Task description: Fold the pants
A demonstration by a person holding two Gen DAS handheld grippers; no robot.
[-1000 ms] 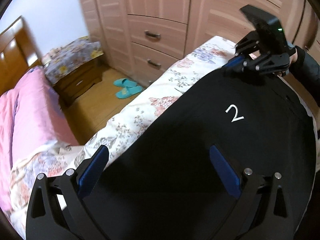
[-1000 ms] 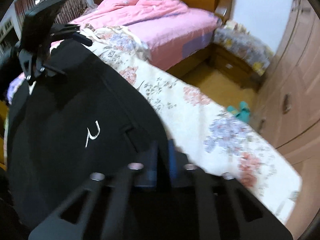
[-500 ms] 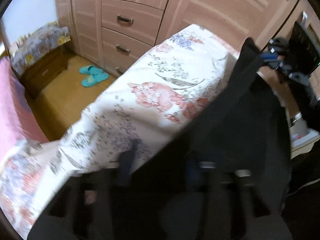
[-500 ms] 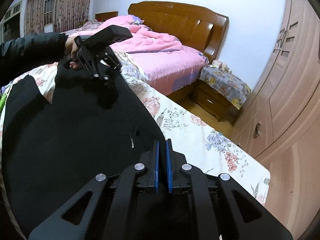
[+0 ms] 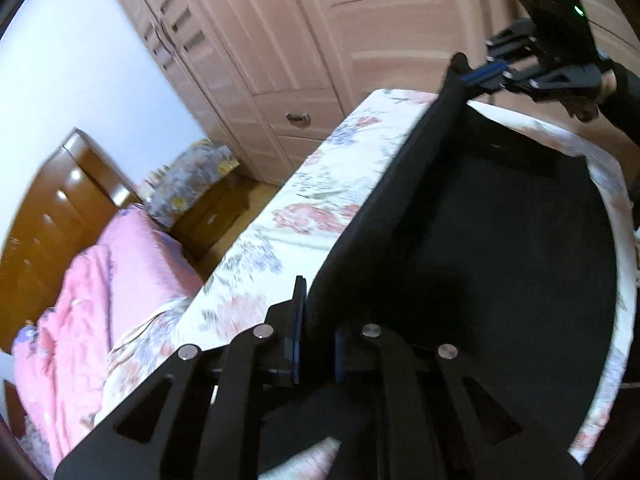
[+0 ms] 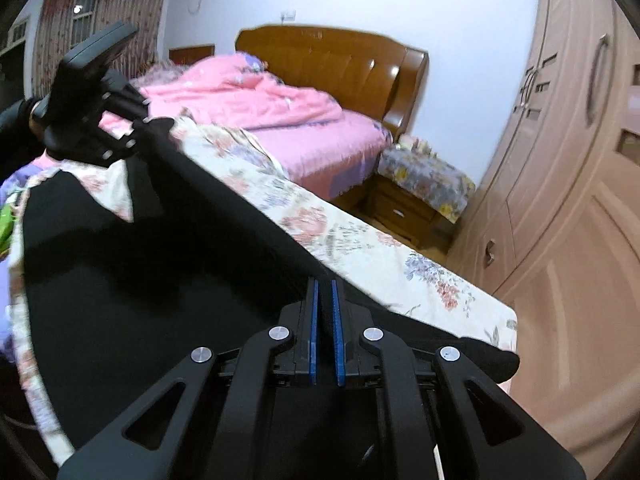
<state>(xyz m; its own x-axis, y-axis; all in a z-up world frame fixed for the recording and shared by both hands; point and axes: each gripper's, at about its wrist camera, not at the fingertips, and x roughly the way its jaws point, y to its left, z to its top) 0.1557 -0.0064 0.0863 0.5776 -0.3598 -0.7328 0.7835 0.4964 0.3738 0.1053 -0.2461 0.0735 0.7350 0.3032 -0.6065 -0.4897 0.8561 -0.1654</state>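
Black pants (image 5: 480, 248) lie spread on a floral sheet (image 5: 320, 200) and are lifted along one edge. My left gripper (image 5: 316, 320) is shut on one end of that raised edge. My right gripper (image 6: 324, 300) is shut on the other end. The fabric (image 6: 160, 260) stretches taut between them, above the part still lying flat. Each gripper shows in the other's view: the right gripper (image 5: 492, 74) at the top right of the left wrist view, the left gripper (image 6: 132, 140) at the upper left of the right wrist view.
A bed with a pink quilt (image 6: 256, 96) and wooden headboard (image 6: 340, 60) stands beside the floral surface. A nightstand (image 6: 420, 184) with a floral cover sits between them and the wardrobe (image 6: 560, 160). Wardrobe drawers (image 5: 296, 116) face the far side.
My left gripper went from open over the flat pants to shut on their edge. Both grippers have lifted that edge up off the sheet, and the white "2" mark is hidden.
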